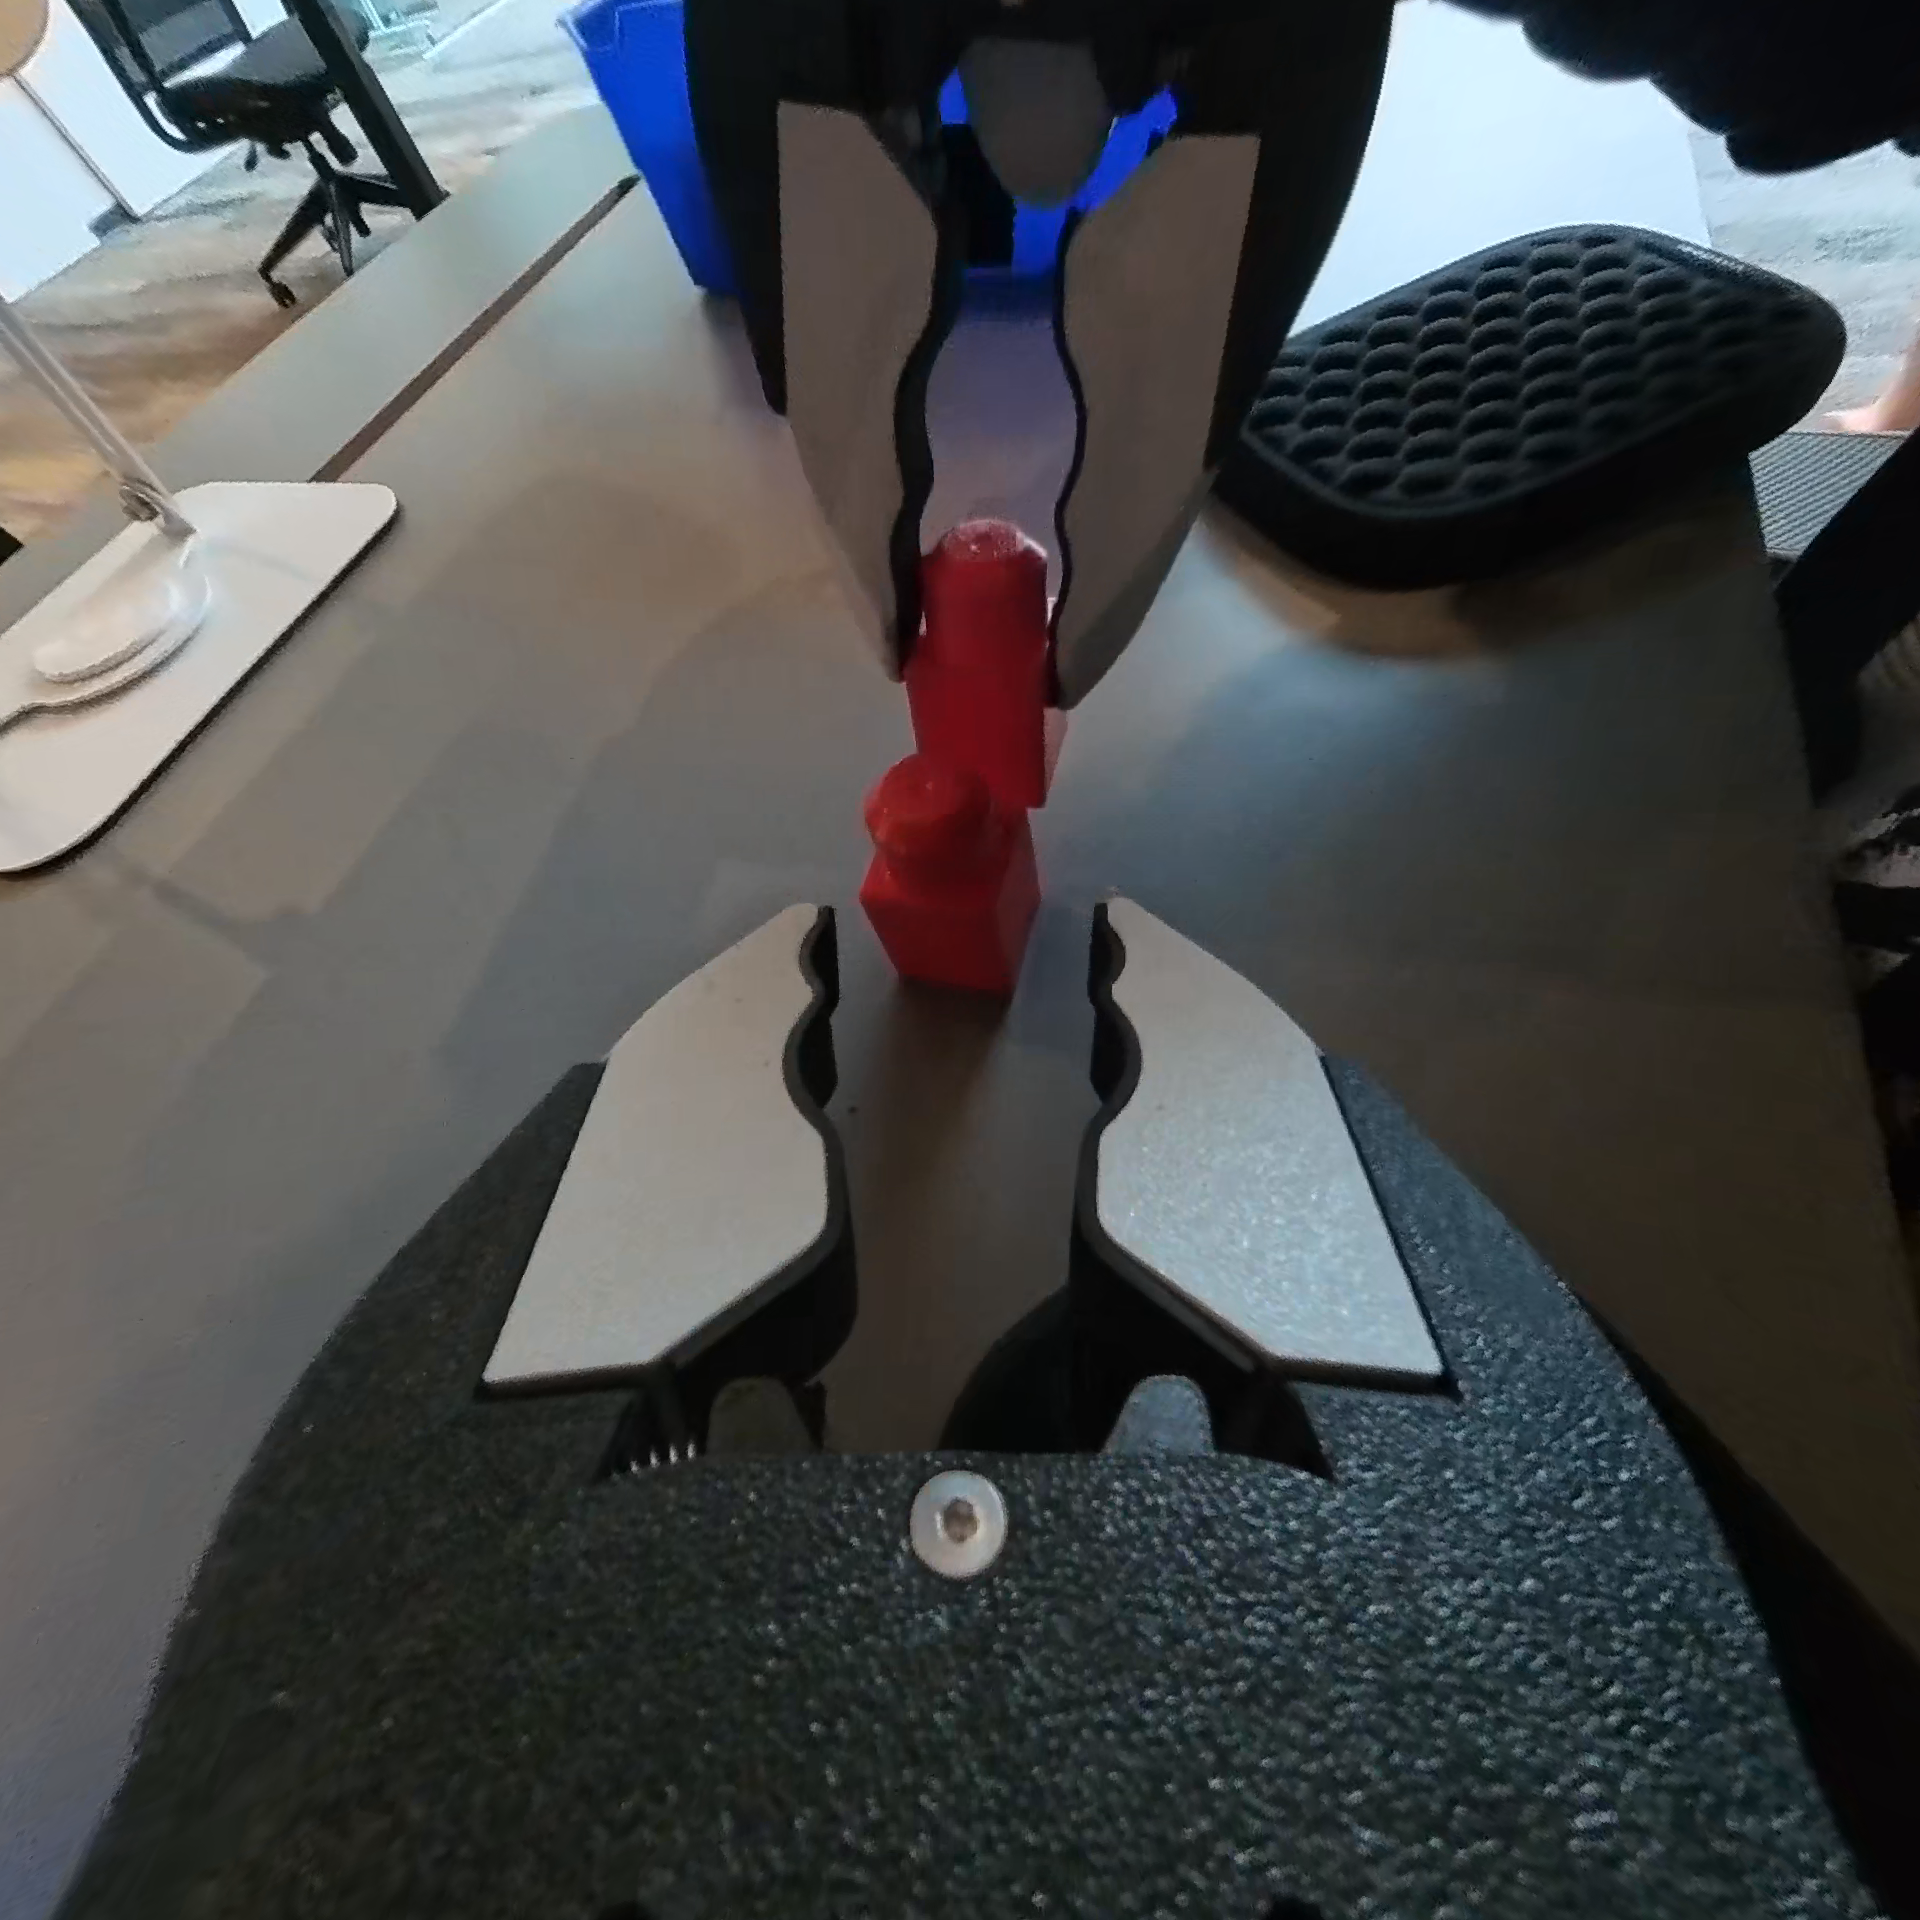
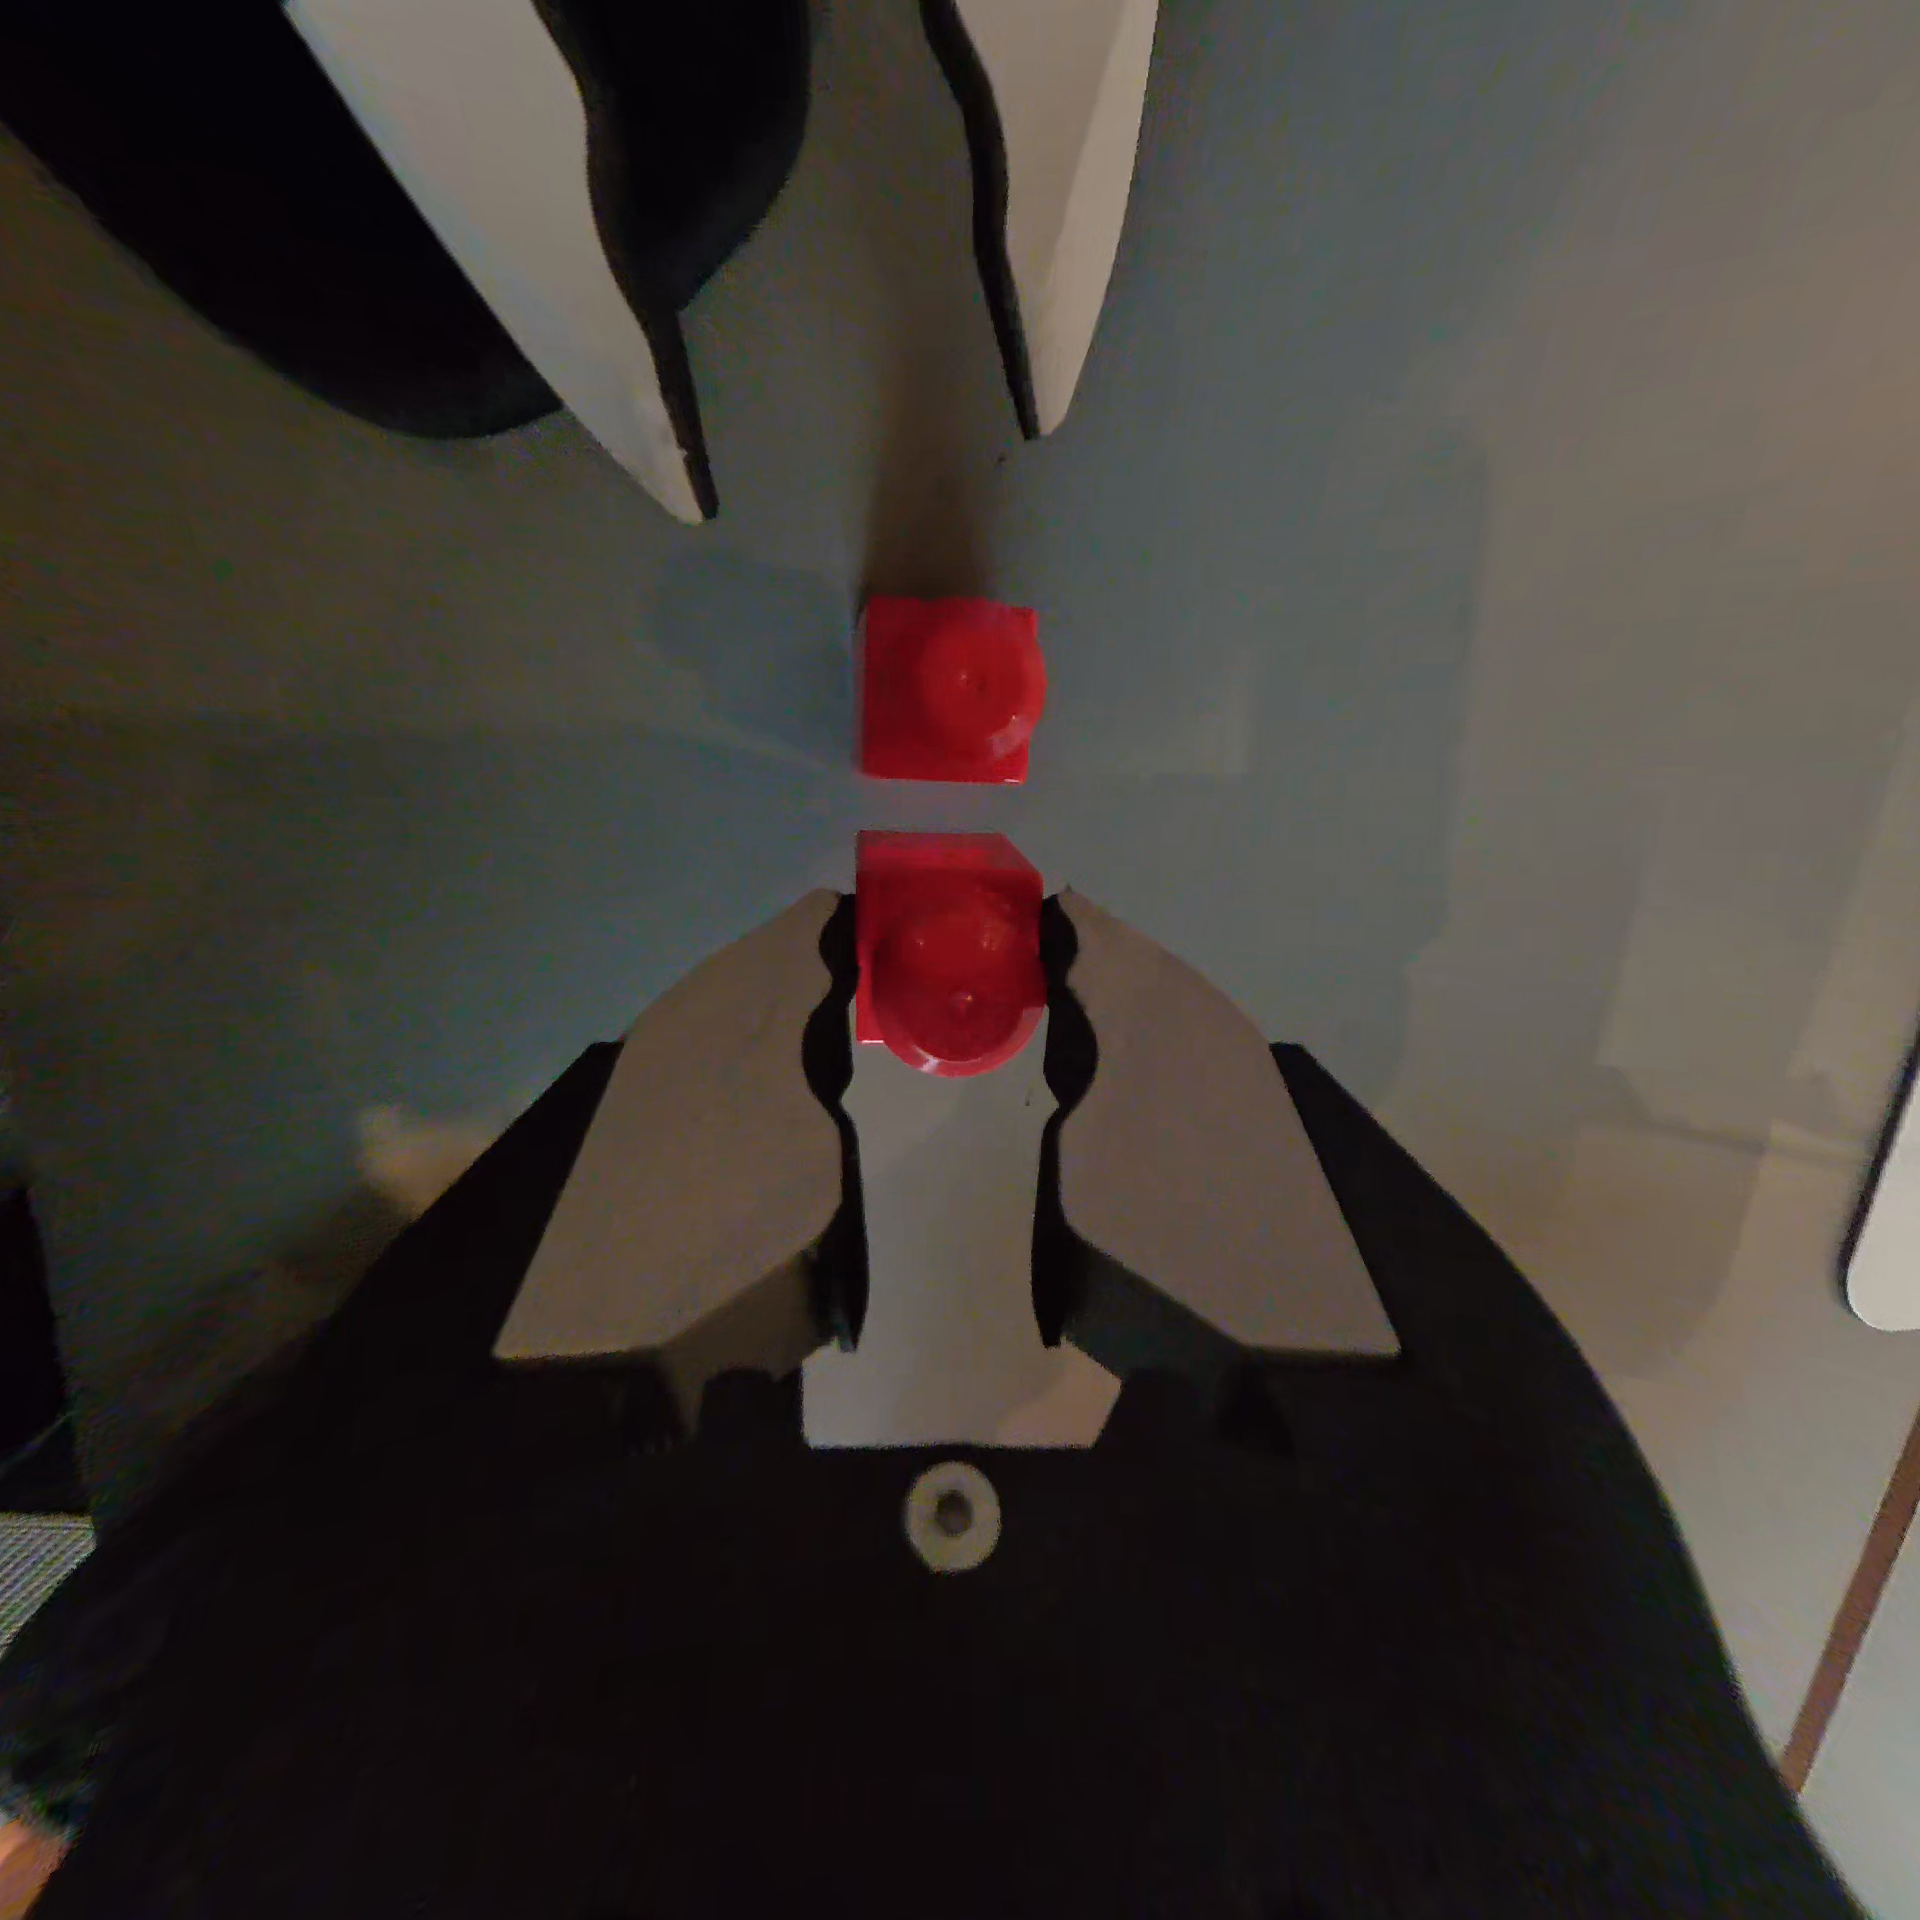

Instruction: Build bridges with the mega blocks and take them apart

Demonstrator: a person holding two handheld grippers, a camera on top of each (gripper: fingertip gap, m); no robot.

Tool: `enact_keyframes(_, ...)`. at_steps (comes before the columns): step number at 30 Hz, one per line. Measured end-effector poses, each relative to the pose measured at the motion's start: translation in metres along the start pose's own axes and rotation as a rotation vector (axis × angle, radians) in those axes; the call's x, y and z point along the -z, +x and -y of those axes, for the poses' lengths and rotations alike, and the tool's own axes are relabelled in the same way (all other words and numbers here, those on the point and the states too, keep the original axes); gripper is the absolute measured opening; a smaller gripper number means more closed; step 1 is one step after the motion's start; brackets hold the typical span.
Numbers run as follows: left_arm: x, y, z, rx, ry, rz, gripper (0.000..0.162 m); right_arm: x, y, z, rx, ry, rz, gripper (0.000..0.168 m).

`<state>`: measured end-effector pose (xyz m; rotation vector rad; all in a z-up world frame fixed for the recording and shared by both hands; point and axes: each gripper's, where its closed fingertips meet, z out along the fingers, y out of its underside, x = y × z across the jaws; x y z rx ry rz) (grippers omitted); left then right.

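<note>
Right wrist view shows my right hand-held gripper (image 2: 948, 909) grasping one red block (image 2: 948, 956) at centre, the left hand-held gripper (image 1: 961, 914) released; next I judge it needs placing beside the other red block (image 2: 948, 691).

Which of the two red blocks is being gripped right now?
The red plastic single-stud block nearer the right hand-held gripper, clamped between its fingertips. The other red block stands free on the table.

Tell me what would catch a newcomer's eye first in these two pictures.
Two bright red blocks against the dark table. The right gripper pinches one red block between its fingers, held above the table; the other red block stands on the table just beyond it. The left gripper faces them with fingers spread open, gripping nothing, and a blue bin sits behind.
</note>
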<state>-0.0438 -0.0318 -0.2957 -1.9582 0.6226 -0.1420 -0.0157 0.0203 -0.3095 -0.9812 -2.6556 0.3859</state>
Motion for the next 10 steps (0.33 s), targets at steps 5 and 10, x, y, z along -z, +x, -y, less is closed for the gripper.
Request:
enact_keyframes(5, 0.001, -0.002, -0.002, 0.019, 0.020, -0.009, 0.047, -0.010, 0.000, 0.000, -0.001, -0.018, 0.014, 0.033)
enact_keyframes(10, 0.002, -0.004, -0.004, 0.026, 0.036, -0.003, 0.047, -0.016, 0.000, 0.001, -0.012, -0.037, 0.019, 0.033)
